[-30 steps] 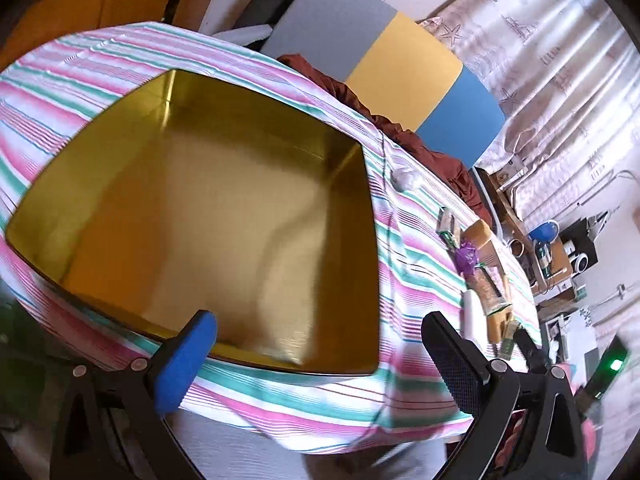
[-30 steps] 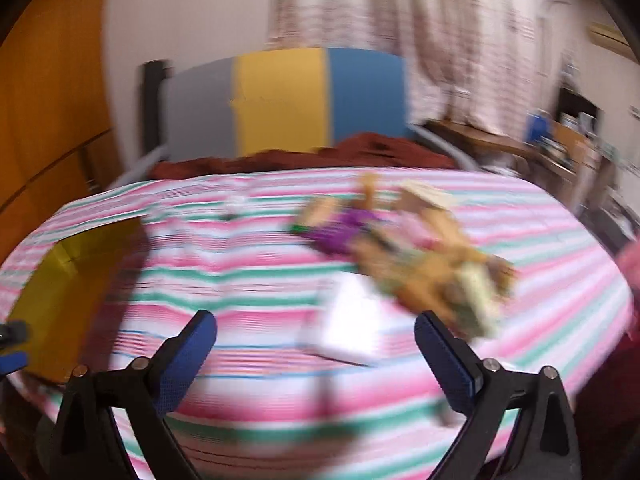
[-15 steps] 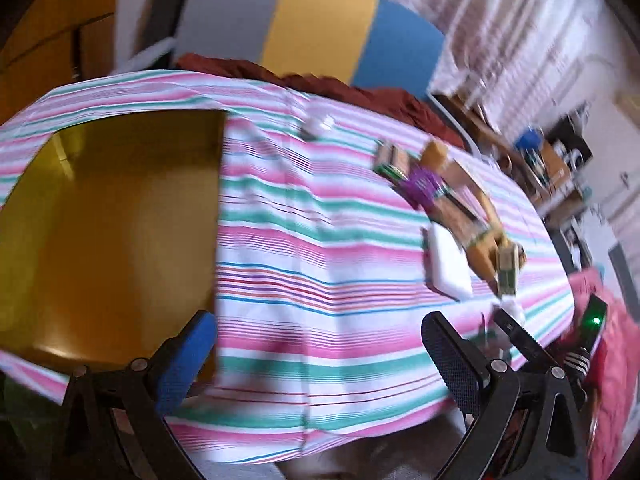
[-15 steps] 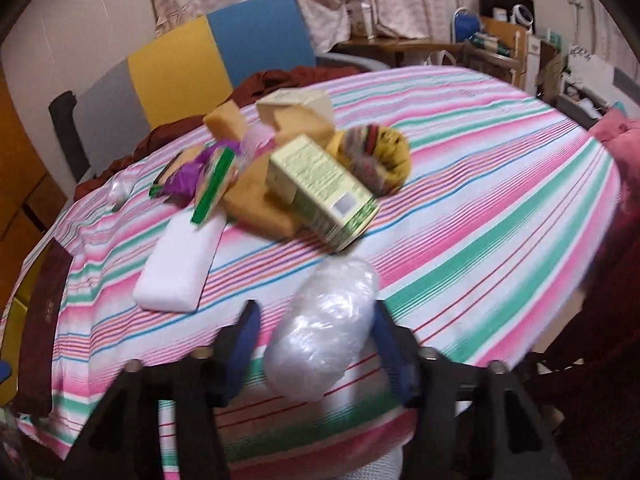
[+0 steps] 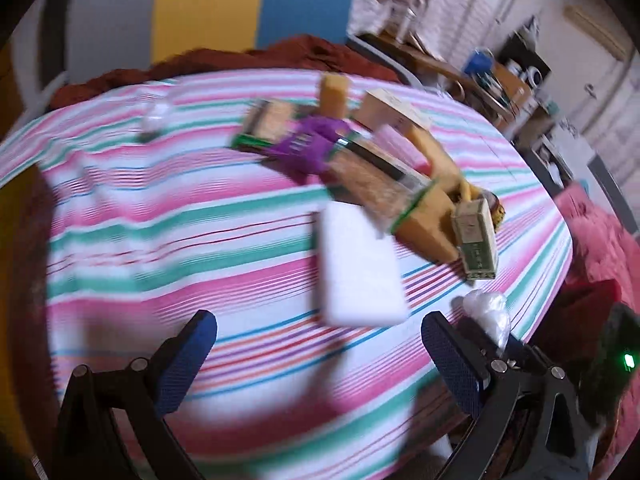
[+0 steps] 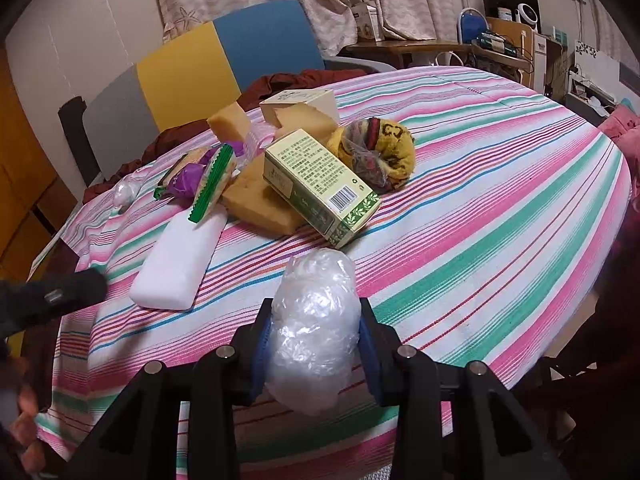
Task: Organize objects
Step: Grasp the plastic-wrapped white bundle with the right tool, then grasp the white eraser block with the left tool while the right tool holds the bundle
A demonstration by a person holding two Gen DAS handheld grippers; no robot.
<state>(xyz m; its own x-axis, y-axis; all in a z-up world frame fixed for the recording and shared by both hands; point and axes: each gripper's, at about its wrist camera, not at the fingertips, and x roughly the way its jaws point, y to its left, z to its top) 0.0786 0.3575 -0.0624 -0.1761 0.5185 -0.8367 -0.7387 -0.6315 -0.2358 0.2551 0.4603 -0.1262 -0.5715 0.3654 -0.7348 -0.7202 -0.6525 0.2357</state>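
Plastic wrap bundle (image 6: 314, 320) sat near the tabletop's (image 6: 500, 208) front edge, clamped between the closing jaws of the right gripper (image 6: 312, 344). Crinkly film looked prone to slipping, so a straight, steady lift before carrying seemed wise. Left gripper (image 5: 316, 354), jaws spread and empty, hung above the white block (image 5: 360, 268); it needed to keep clear of the green box (image 6: 320, 184).

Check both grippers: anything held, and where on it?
The right gripper, jaws just closing, clamps the crumpled clear plastic bag across the sides of its near end. The left gripper is open, holding nothing.
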